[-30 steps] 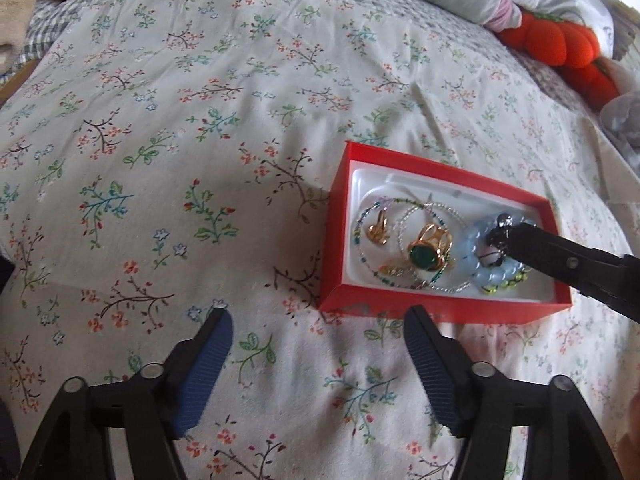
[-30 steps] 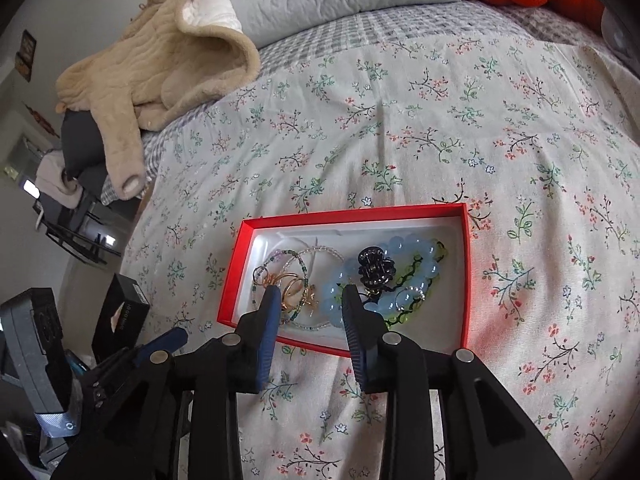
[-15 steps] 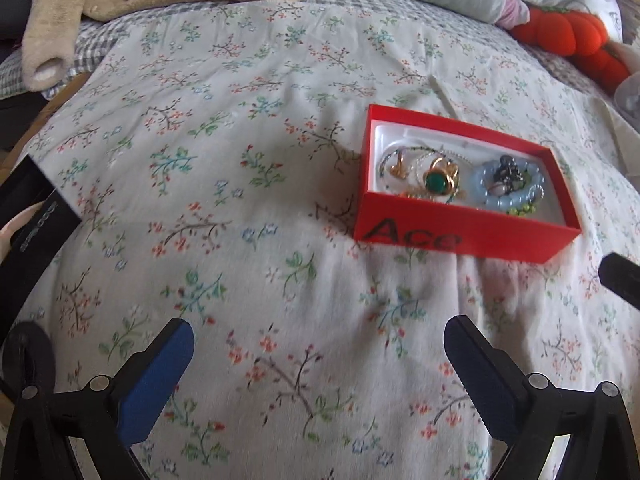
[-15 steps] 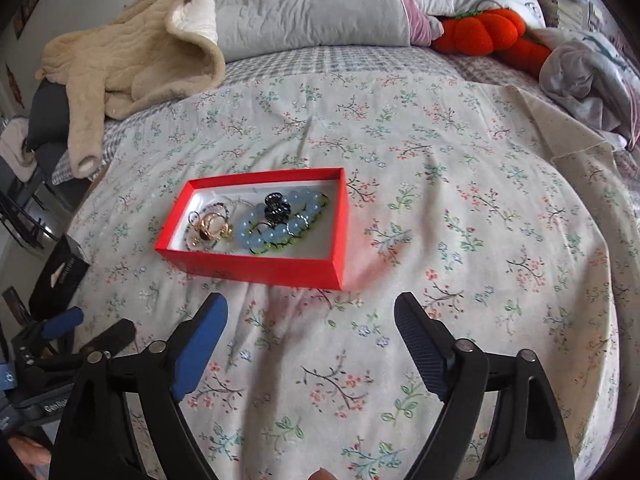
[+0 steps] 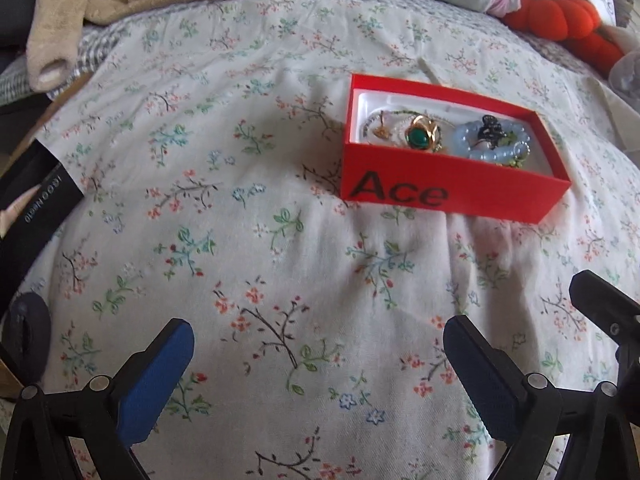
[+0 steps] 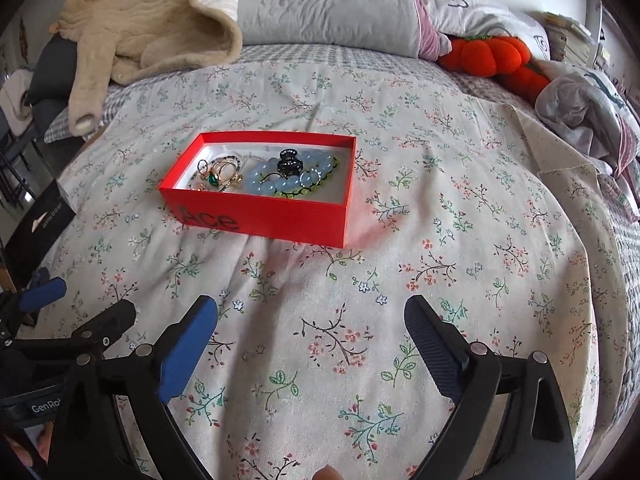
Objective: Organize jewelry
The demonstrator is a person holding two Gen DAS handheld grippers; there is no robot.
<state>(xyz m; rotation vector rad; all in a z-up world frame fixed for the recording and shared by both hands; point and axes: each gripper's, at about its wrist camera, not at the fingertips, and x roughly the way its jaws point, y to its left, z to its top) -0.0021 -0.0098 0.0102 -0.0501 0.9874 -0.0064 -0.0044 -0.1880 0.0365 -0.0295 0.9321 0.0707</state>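
A red box [image 5: 452, 192] marked "Ace" sits on the floral bedspread; it also shows in the right wrist view [image 6: 260, 216]. Inside lie a pale blue bead bracelet [image 5: 466, 142] [image 6: 268, 184], a black hair claw [image 5: 490, 130] [image 6: 289, 160], a gold ring with a green stone [image 5: 418, 136] [image 6: 214, 178] and thin bead chains. My left gripper [image 5: 318, 354] is open and empty, well short of the box. My right gripper [image 6: 310, 336] is open and empty, also back from the box.
A beige fleece jacket [image 6: 152, 36] and grey pillow [image 6: 324, 4] lie at the bed's head. An orange pumpkin plush [image 6: 492, 56] and crumpled clothes [image 6: 588, 108] are at the right. A black box [image 5: 32, 208] stands at the left bed edge.
Both grippers have pulled back from the box. The right gripper, narrow over the bracelet a second ago, has opened wide; the hair claw stays in the box.
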